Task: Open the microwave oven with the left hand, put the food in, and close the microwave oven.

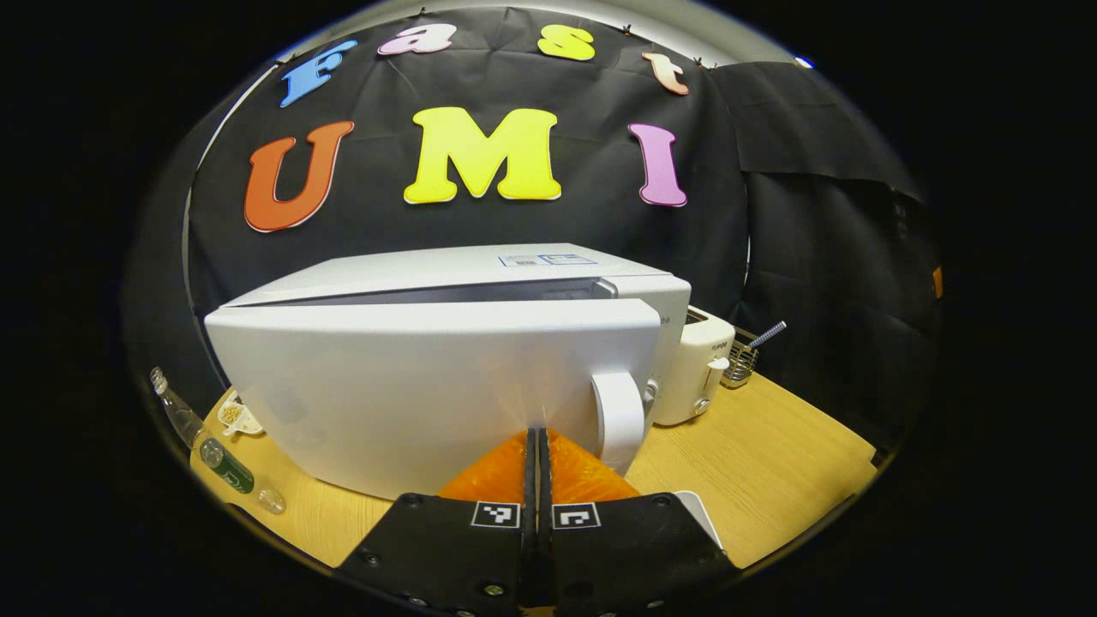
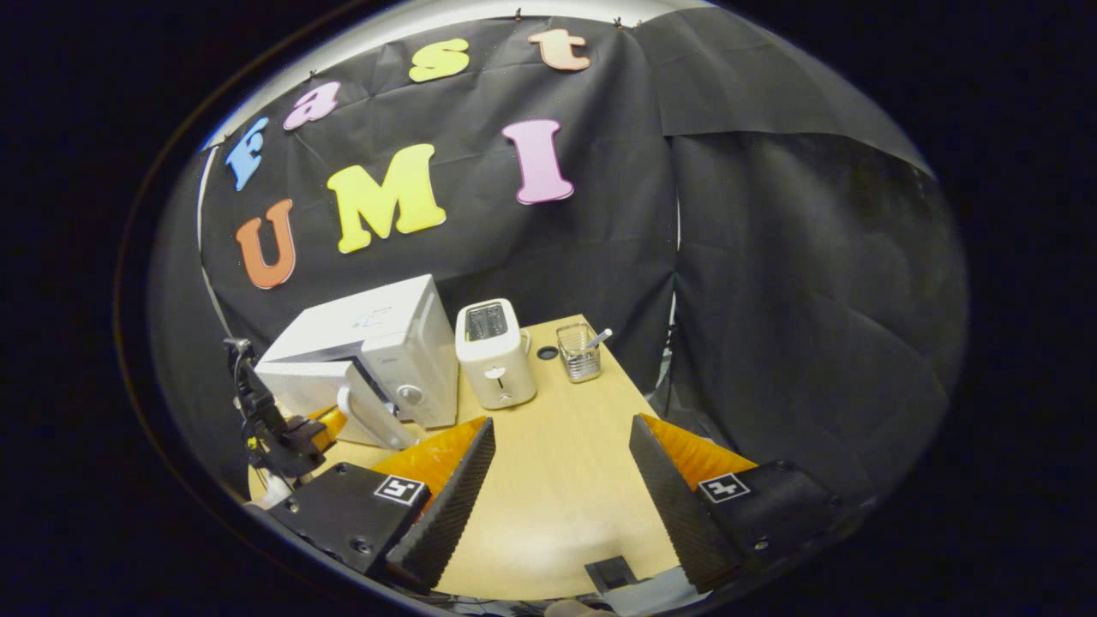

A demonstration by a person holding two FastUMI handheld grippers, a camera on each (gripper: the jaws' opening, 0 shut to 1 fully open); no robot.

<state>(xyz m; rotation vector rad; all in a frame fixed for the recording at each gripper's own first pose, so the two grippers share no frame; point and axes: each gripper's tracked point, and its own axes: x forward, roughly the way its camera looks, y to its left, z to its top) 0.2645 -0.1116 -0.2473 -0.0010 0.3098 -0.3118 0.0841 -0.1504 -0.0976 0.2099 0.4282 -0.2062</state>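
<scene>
Pressing its 2 fingers together against the ajar door of the white metal microwave oven [image 1: 446, 377] on the wooden table [image 1: 771, 446], the left gripper [image 1: 538, 446] should push the stiff, hinged panel near its white loop handle [image 1: 619, 420], while the right gripper [image 2: 561, 467] hangs spread and empty.

- A white toaster [image 2: 494, 353] is seen upright on the wooden table [image 2: 557, 480].
- A wire basket [image 2: 582, 353] with a utensil in it is placed near the toaster, toward the table's back edge.
- Small bottles [image 1: 224, 463] are laid at the table's left edge.
</scene>
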